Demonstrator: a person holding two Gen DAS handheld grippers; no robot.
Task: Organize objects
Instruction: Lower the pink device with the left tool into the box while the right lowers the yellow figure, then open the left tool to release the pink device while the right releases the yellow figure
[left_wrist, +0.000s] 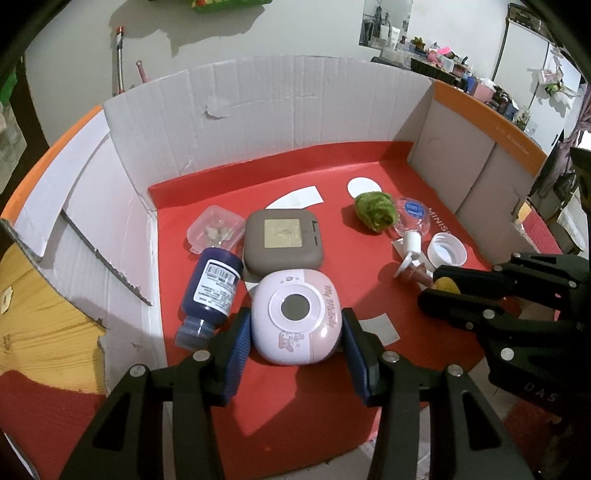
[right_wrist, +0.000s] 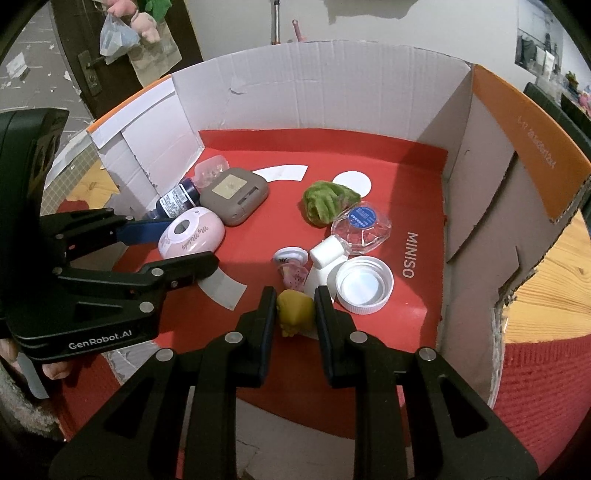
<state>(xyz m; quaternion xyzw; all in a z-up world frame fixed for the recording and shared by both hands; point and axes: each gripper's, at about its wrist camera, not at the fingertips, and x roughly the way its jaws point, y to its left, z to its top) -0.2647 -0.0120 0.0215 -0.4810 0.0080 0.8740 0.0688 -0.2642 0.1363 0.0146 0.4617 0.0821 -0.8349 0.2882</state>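
Nearest the left wrist camera, the left gripper (left_wrist: 295, 339) has its blue-padded fingers on either side of a pink rounded gadget (left_wrist: 297, 321) lettered "My Melody". The pads meet its left and right flanks, so it looks pinched across its width, low over the red floor of the cardboard box (left_wrist: 258, 110). This gadget sits at the near left of the box, just in front of a grey square case (left_wrist: 283, 242) and beside a dark blue bottle (left_wrist: 210, 295) lying on its side.

It looks like a hard plastic shell: stiff, fairly light, smooth and curved, so probably slippery. The widest part of the flanks, where the pads sit now, seems the safest hold; higher up, the dome would likely squirt free. The round window on top may scratch, so pressure belongs on the sides.

The right gripper (right_wrist: 295, 314) has its black fingers pressed in on a small yellow toy (right_wrist: 295, 312) at the near middle of the box. That toy looks rubbery and very light, with a slight give, and should tolerate a firm squeeze across its body.

To its right lie a white cap (right_wrist: 364, 286), a clear bottle (right_wrist: 360, 230) and a green fuzzy lump (right_wrist: 327, 201).
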